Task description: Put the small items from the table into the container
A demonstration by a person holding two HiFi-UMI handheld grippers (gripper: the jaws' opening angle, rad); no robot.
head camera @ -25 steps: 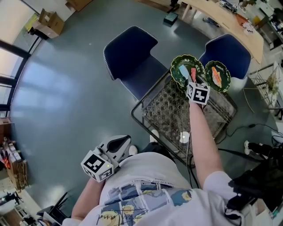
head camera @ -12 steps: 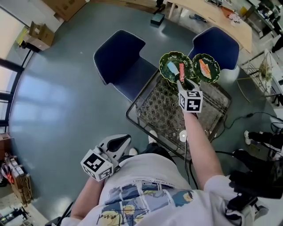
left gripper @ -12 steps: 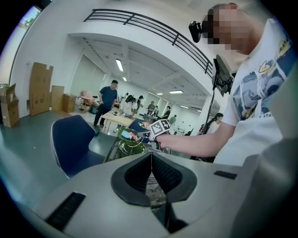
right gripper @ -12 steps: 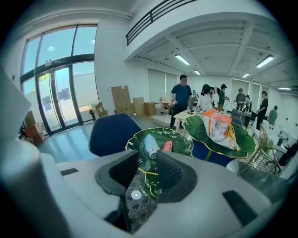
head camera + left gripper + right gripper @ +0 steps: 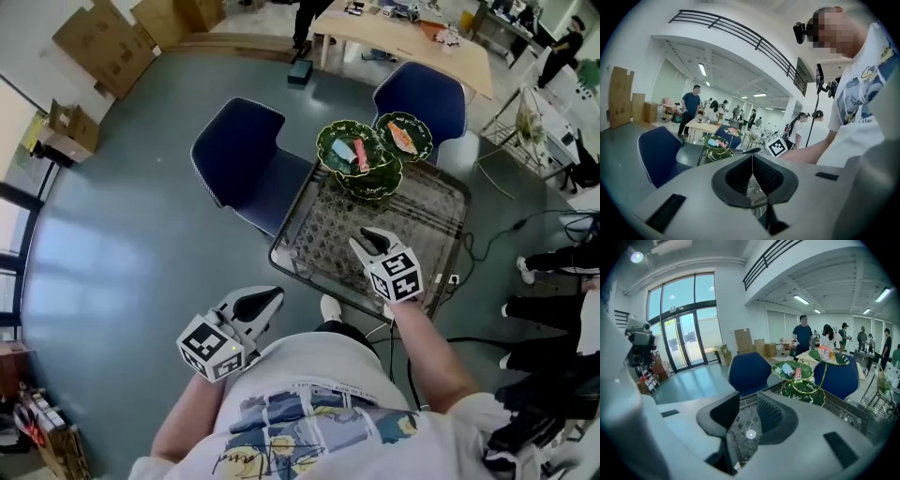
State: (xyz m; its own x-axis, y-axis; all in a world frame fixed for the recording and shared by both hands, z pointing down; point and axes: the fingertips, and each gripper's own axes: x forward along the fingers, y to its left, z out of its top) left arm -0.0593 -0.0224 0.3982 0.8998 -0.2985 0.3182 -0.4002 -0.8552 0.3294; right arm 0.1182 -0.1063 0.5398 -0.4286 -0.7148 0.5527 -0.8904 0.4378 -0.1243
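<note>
Looking down, head view: right tool (image 5: 367, 242) hovers over the patterned surface (image 5: 431, 211), short of the tiered green dishes (image 5: 373, 184), probably to find another item; left tool (image 5: 264, 298) sits idle by the person's waist.
Left tool view: jaws pressed together, nothing between.
Right tool view: jaws apart, empty; a small pale disc (image 5: 750, 433) shows through the gap.
Dishes: blue and red items (image 5: 354, 152) in one, orange item (image 5: 403, 136) in another, lowest looks empty.

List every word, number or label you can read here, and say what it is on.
"star": on the white T-shirt, left gripper view; rest cut off.
Cursive print on the T-shirt, head view: too blurred to read.
Marker cubes: square patterns only, no letters.
Packets in the green dish: too small to read.
</note>
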